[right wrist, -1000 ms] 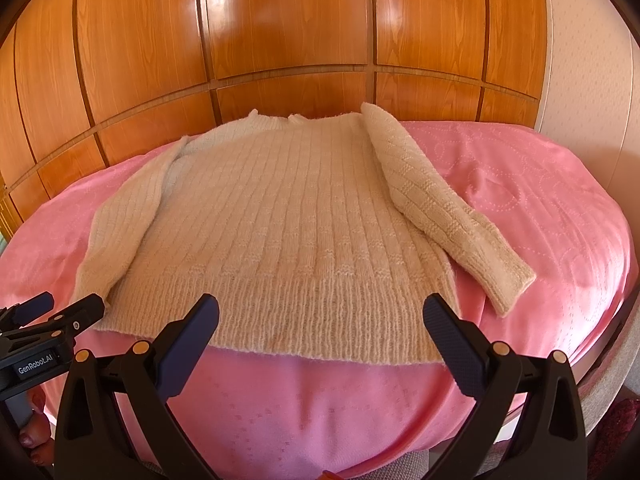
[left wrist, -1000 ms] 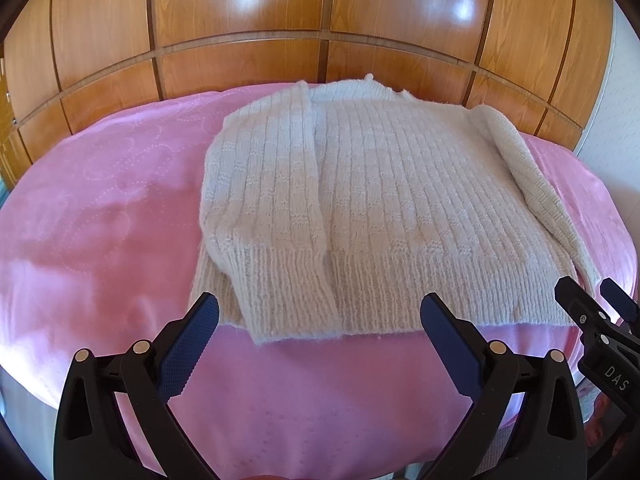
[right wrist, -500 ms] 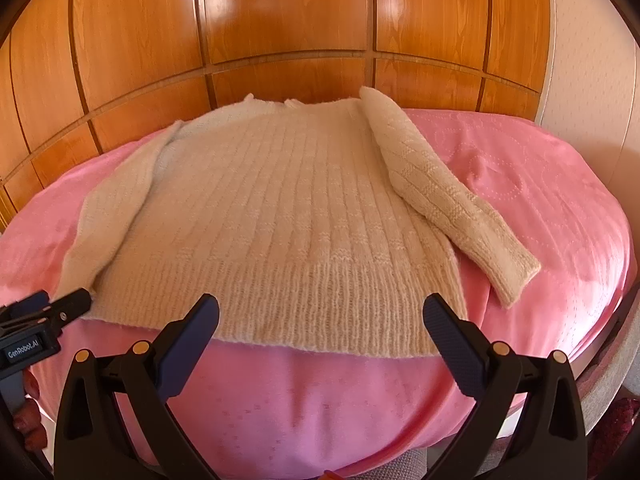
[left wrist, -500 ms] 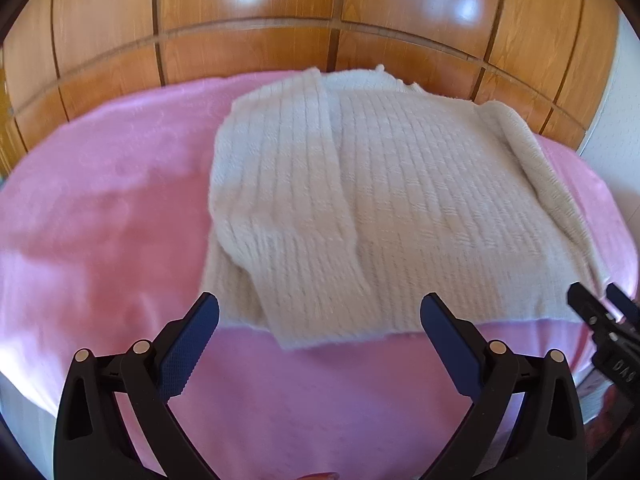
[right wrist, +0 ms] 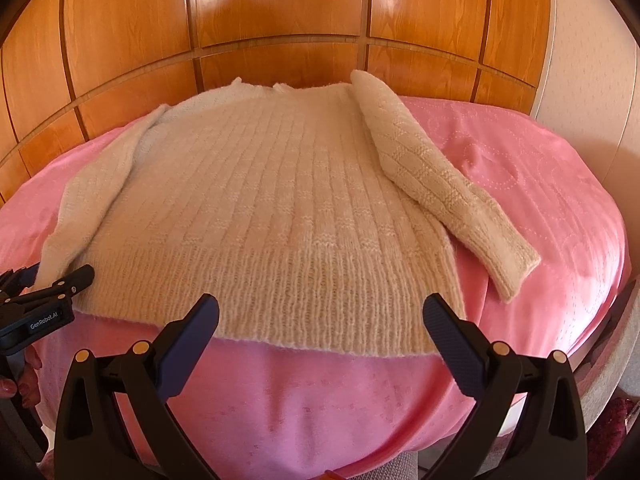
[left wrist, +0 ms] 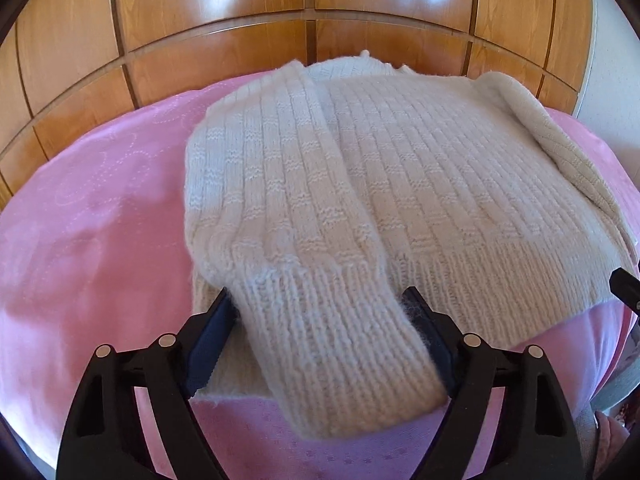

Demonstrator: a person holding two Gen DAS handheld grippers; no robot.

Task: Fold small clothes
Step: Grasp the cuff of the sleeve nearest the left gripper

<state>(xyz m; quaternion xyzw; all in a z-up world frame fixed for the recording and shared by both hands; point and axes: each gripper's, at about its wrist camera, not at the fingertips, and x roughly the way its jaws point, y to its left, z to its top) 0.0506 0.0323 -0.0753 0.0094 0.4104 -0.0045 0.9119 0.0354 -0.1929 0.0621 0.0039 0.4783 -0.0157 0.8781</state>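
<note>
A cream ribbed knit sweater [left wrist: 440, 200] [right wrist: 260, 208] lies flat on a pink bed cover [left wrist: 100, 220]. Its left sleeve [left wrist: 288, 184] is folded over the body, and the sleeve's cuff [left wrist: 332, 344] lies between the jaws of my left gripper [left wrist: 320, 332]. Those jaws are closing, with the pads at the cuff's two sides. The right sleeve [right wrist: 440, 188] lies angled outward on the cover. My right gripper [right wrist: 320, 320] hovers open just above the sweater's hem, nothing between its fingers. The left gripper [right wrist: 60, 284] also shows at the right wrist view's left edge.
Glossy wooden panels [left wrist: 240, 20] [right wrist: 280, 8] rise behind the bed. The pink cover [right wrist: 540, 168] drops off at the near edge. A person's fingers [right wrist: 24, 376] hold the left gripper's handle. A pale wall [right wrist: 592, 40] stands at the right.
My left gripper has come down and forward onto the folded sleeve's cuff, and its jaws have narrowed around it. The right gripper has sunk slightly toward the hem.
</note>
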